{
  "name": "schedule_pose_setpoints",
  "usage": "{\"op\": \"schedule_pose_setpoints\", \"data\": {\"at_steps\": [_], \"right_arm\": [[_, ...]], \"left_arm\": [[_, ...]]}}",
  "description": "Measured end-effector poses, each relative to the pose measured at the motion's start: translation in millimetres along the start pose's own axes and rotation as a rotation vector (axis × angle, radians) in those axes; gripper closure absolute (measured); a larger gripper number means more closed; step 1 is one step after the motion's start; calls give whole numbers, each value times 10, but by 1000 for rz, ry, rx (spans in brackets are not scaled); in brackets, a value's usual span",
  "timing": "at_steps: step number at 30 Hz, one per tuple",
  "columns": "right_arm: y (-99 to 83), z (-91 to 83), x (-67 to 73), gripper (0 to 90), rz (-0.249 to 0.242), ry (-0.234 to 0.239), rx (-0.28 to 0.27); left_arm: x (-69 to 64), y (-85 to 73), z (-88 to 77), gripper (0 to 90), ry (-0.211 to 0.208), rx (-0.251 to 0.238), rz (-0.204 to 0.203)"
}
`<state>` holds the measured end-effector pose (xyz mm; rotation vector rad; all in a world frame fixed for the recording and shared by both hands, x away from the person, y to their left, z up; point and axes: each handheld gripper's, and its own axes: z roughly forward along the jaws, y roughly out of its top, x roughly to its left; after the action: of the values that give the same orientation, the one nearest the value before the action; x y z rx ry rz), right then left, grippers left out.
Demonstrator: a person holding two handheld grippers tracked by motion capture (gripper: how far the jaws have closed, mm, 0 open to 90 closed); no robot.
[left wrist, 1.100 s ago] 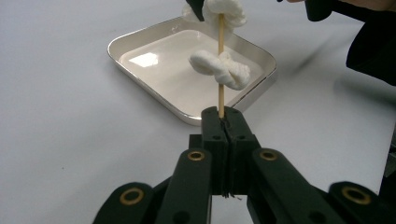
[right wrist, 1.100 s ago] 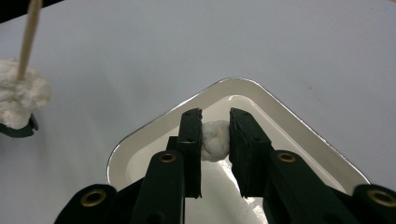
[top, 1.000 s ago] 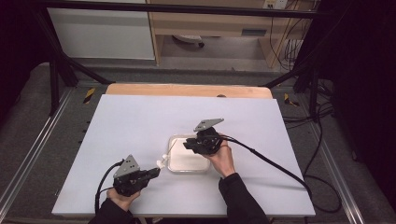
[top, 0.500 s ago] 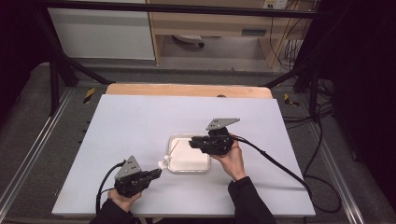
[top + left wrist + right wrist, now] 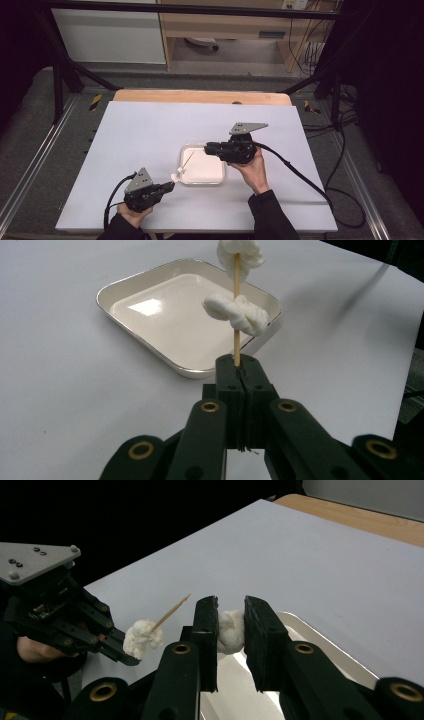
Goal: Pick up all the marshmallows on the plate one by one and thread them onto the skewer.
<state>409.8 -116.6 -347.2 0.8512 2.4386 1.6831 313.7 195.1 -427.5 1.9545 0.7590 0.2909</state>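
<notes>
Your left hand-held gripper (image 5: 239,371) clamps the skewer (image 5: 235,310), marshmallow (image 5: 236,314) already threaded; right hand-held gripper (image 5: 231,630), at the tray's (image 5: 202,181) 2 o'clock, pinches the next piece (image 5: 230,629), unthreaded.

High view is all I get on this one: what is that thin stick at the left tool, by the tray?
Observer: The left tool is shut on a wooden skewer with two soft white lumps threaded on it.
Operator: And the right tool?
Observer: The right tool pinches a third white lump between its pads.
Operator: Any room on the stick for it?
Observer: It looks so: the pointed tip sticks out bare past the lumps.
</notes>
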Motion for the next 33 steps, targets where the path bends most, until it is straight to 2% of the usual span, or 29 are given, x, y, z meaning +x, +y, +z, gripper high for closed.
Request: {"op": "schedule_pose_setpoints", "data": {"at_steps": [9,16,33], "right_arm": [[59,-59,2,770,27,29,-43],[112,-41,24,774,49,63,-67],[72,127,24,776,88,116,-49]], "left_arm": [[-20,4,15,884,-8,0,3],[-26,6,16,884,-11,0,7],[-27,7,14,884,-13,-1,10]]}}
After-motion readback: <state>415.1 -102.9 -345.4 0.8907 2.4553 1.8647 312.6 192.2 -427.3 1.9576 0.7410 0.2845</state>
